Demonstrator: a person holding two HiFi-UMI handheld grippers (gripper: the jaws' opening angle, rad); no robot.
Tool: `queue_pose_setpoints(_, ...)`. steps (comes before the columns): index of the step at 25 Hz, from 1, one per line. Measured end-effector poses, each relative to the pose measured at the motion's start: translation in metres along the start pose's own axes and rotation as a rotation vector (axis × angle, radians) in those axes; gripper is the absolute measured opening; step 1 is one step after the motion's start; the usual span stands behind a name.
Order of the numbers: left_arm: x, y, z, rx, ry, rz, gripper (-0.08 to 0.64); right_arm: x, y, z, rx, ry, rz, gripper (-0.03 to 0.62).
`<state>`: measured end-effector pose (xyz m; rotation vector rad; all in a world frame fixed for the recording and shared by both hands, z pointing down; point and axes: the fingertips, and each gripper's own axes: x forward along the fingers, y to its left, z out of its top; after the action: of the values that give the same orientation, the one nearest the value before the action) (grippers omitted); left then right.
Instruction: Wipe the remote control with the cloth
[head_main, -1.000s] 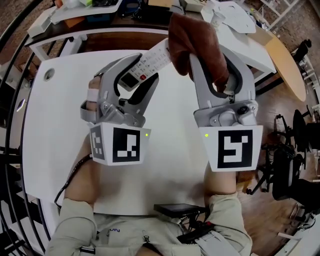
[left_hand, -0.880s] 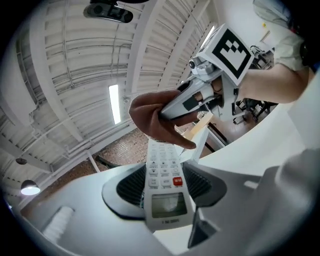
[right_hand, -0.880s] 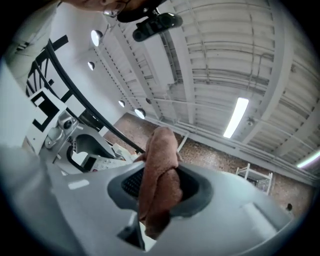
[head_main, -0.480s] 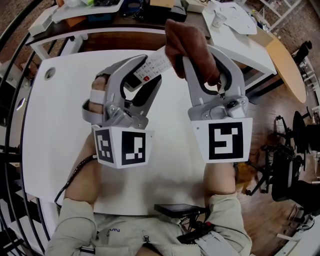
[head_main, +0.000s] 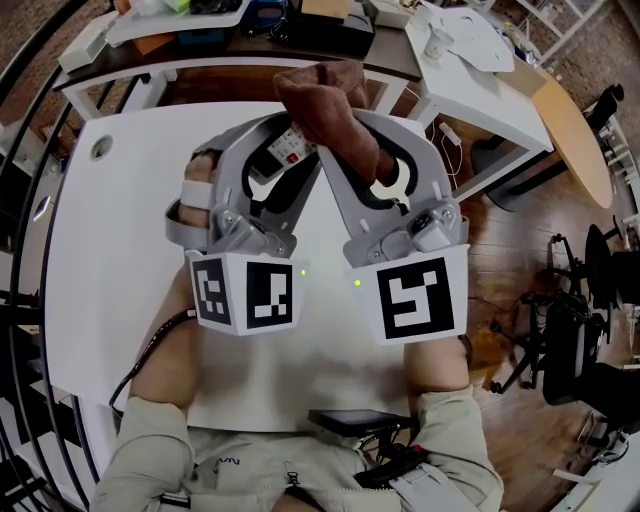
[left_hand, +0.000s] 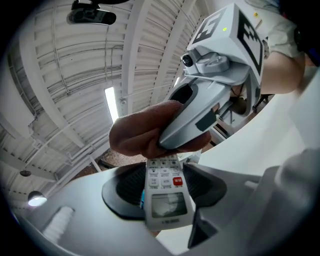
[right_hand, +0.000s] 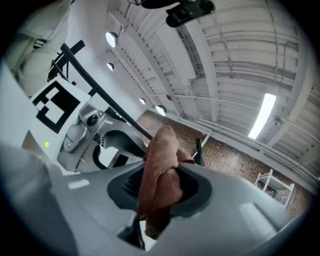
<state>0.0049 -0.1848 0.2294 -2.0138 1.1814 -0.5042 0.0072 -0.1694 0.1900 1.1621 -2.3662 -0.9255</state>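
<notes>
My left gripper (head_main: 288, 150) is shut on a white remote control (head_main: 285, 147) with a red button and a small screen; in the left gripper view the remote (left_hand: 166, 196) stands between the black pads. My right gripper (head_main: 352, 135) is shut on a brown cloth (head_main: 325, 105), which bunches up past its jaws. In the left gripper view the cloth (left_hand: 142, 132) and the right gripper's grey jaw (left_hand: 192, 117) lie over the far end of the remote. The right gripper view shows the cloth (right_hand: 160, 182) pinched between its pads, with the left gripper (right_hand: 82, 132) to the left.
Both grippers hang above a white table (head_main: 120, 230) with a round hole (head_main: 97, 149) at its far left. Behind it stand a cluttered desk (head_main: 180, 30) and a white side table (head_main: 470, 50). A wooden round table (head_main: 575, 130) is at the right.
My right gripper has swung left and down with the cloth, from beside the remote's far end onto it. The left gripper has kept its place with the remote.
</notes>
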Motion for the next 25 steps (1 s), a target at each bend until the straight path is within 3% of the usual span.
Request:
queue_pose_setpoints(5,0.0,0.0,0.002,-0.003,-0.002,-0.001,0.244,0.001,0.03,0.01,0.0,-0.044,0.133,0.103)
queue_pose_setpoints(9,0.0,0.0,0.0,-0.017,-0.003,-0.003,0.244,0.001,0.04,0.013,0.002,-0.061,0.182,0.103)
queue_pose_setpoints(11,0.0,0.001,0.0,-0.059,-0.011,-0.018,0.244,0.001,0.041,0.014,0.014,-0.069,0.193,0.103)
queue_pose_setpoints(13,0.0,0.002,0.001,-0.156,-0.029,-0.053,0.243,-0.001,0.038,0.016,0.033,-0.08,0.192,0.103)
queue_pose_setpoints(17,-0.001,0.013,0.005,-0.334,-0.081,-0.116,0.244,-0.008,0.007,0.018,0.143,-0.128,0.077,0.104)
queue_pose_setpoints(21,-0.003,0.017,0.005,-0.385,-0.086,-0.135,0.244,-0.018,-0.035,0.015,0.223,-0.171,-0.095,0.104)
queue_pose_setpoints(25,-0.003,0.017,0.008,-0.41,-0.101,-0.146,0.244,-0.026,-0.063,0.005,0.271,-0.186,-0.2,0.104)
